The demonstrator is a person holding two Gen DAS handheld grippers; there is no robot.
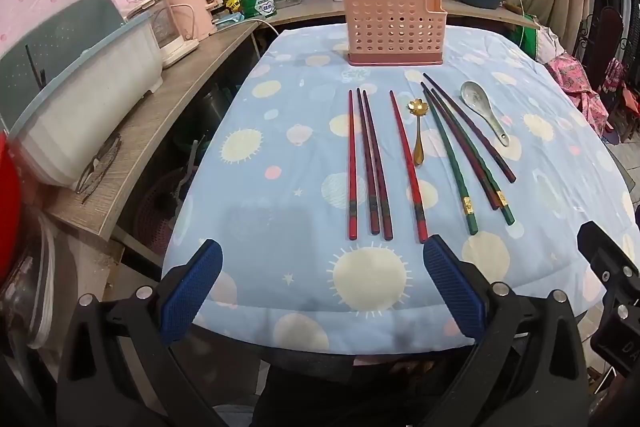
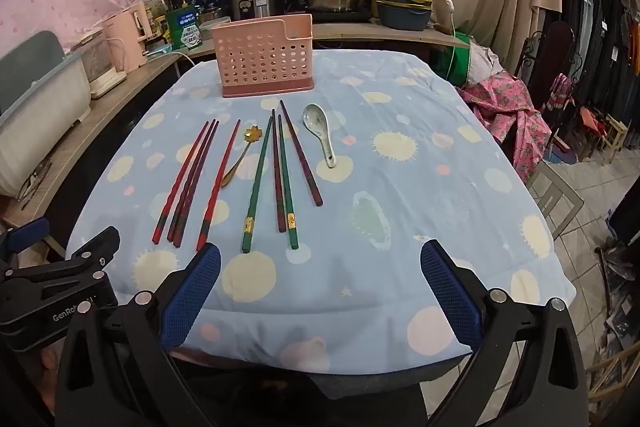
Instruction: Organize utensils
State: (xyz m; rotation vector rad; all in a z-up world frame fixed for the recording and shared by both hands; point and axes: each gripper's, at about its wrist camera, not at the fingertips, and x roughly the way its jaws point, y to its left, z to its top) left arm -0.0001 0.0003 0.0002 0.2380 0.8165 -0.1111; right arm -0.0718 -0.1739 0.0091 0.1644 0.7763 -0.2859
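Chopsticks (image 1: pixel 370 167) and spoons (image 1: pixel 482 113) lie before the holder (image 1: pixel 394 27).

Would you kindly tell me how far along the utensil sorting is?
Nothing looks done: the pink holder shows no utensils. Nothing is in hand; the left tongs and right tongs are open near the table's front edge. Left: chopsticks, gold spoon and ceramic spoon lie on the tablecloth.

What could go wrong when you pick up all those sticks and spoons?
Three chopsticks lie almost touching, so the open left gripper might grab two at once. The green chopsticks cross dark ones, so lifting one could drag its neighbors. The ceramic spoon could slip from the open right gripper and chip.
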